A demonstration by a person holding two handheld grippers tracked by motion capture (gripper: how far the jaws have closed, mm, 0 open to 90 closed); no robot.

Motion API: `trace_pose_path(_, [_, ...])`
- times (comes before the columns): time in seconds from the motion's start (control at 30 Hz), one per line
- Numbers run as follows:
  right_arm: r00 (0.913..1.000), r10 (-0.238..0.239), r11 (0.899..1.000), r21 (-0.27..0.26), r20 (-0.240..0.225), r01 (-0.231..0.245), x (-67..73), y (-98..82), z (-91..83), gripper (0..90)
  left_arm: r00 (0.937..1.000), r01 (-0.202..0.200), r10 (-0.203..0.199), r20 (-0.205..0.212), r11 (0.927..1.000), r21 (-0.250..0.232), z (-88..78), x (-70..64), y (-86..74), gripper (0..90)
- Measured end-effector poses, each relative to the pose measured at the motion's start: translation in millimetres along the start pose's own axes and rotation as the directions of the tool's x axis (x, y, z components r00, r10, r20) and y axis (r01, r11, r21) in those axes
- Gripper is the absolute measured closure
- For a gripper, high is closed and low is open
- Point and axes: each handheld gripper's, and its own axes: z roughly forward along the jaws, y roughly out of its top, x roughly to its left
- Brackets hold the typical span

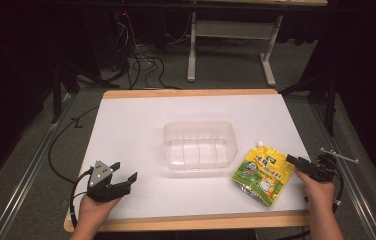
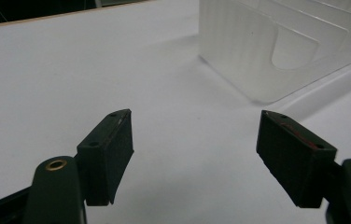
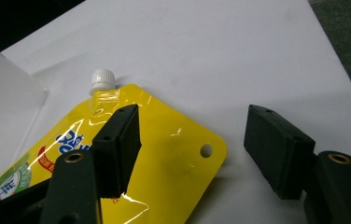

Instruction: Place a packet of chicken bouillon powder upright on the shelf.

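Jaws apart over yellow pouch, white cap

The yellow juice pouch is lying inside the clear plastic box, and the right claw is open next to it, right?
Not quite. The yellow juice pouch lies on the table beside the clear plastic box, not inside it, as the high view shows. The right claw is indeed open next to it.

Clear tub mid-table — yellow pouch beside right tool

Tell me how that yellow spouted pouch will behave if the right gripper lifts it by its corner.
The yellow pouch looks glossy, so probably slippery. It is soft film lying flat, likely to sag from the open right gripper. Its white cap end may swing.
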Motion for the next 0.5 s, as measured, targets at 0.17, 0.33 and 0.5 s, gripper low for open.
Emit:
trace_pose_path(0.17, [0.9997, 0.02, 1.0, 0.0, -0.016, -0.02, -3.0, 0.0, -0.6, 40.5, 0.9999, -0.012, 0.012, 0.006, 0.9999, 0.005, 1.8, -2.1, 0.5, 27.7])
trace_pose_path(0.33, [0.998, 0.032, 0.999, 0.023, -0.054, -0.031, -2.4, -1.0, 0.0, 46.5, 0.9998, -0.016, 0.016, 0.012, 0.9998, 0.009, 3.3, -3.4, 0.8, 27.7])
trace_pose_path(0.5, [0.9983, 0.0, 1.0, 0.023, -0.058, 0.001, 1.2, -2.3, 0.2, 48.9, 0.9995, -0.025, 0.025, 0.019, 0.9996, 0.016, 5.2, -4.1, 0.6, 27.8])
